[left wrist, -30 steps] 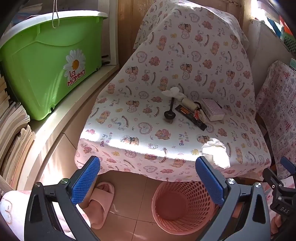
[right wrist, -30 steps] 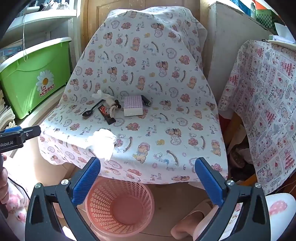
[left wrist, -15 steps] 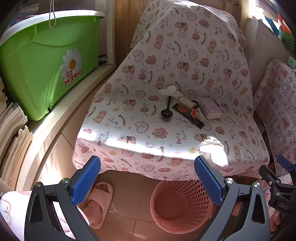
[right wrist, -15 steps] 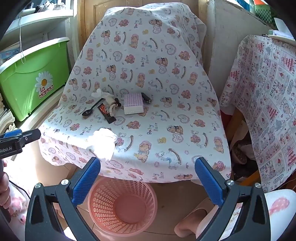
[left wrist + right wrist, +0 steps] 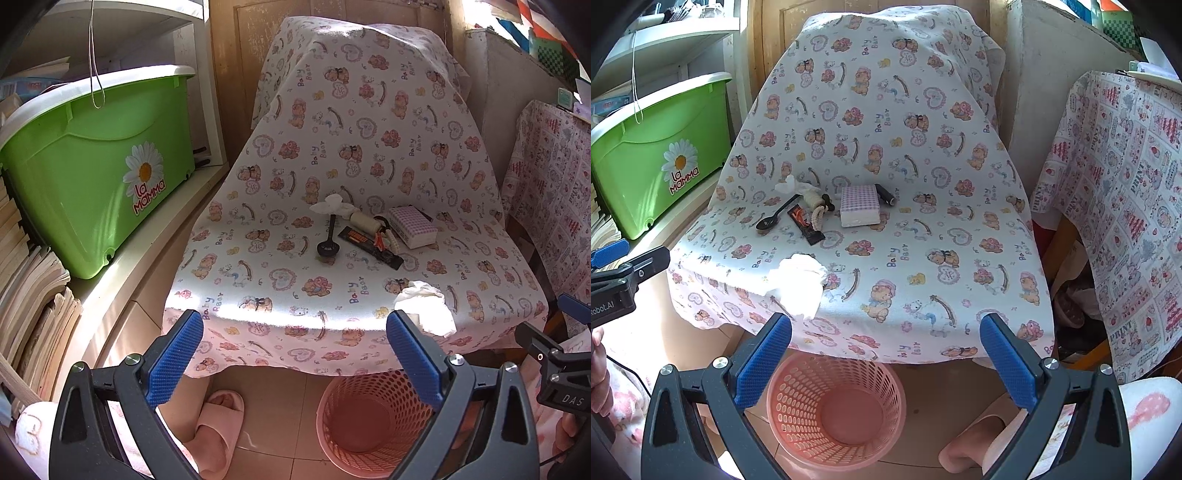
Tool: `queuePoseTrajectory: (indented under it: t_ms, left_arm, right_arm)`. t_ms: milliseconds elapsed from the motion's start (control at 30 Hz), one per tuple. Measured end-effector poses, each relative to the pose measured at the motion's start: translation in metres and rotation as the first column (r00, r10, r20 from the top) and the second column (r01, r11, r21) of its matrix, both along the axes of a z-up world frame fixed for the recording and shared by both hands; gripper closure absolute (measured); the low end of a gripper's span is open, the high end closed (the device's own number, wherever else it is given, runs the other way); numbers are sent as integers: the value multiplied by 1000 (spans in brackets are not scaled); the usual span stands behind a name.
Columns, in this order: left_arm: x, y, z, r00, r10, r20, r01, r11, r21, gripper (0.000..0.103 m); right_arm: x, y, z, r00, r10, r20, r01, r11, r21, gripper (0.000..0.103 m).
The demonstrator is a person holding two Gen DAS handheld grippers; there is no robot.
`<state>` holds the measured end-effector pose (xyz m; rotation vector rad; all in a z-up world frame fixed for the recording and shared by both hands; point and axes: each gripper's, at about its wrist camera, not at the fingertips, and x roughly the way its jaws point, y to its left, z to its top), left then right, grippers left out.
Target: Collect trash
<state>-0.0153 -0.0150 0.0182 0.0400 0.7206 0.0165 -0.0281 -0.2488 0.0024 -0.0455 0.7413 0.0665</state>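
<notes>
Pink basket (image 5: pixel 836 410) on floor, nothing inside; both tongs wide.

Left gripper (image 5: pixel 294 352): two black arms with blue ribbed pads, jaws spread wide, nothing between them. Held low in front of the chair (image 5: pixel 354 184), fingers pointing toward its front edge, left of centre. In the right wrist view its tip (image 5: pixel 628 266) enters from the left, level with the chair's front left corner.

Left hand (image 5: pixel 598 362): part of it shows below that gripper, at the picture's edge.

Right gripper (image 5: pixel 885 352): same build, jaws spread wide, empty. Held low in front of the chair, right of the left gripper, fingers pointing at the front edge. Its tip (image 5: pixel 554 354) shows near the chair's front right corner in the left wrist view.
</notes>
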Motion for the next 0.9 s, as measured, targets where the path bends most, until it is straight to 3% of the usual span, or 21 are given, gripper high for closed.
queuePoseTrajectory:
  t_ms: [433, 900]
  left_arm:
    - [-3, 3, 4, 999, 18, 39, -17, 1000, -19, 4]
    - [-4, -1, 5, 998, 29, 46, -30, 1000, 9, 1]
  right_arm:
    - [0, -1, -2, 1000, 1, -4, -1, 1000, 12, 0]
    - [2, 1, -2, 1000, 7, -9, -7, 1000, 4, 0]
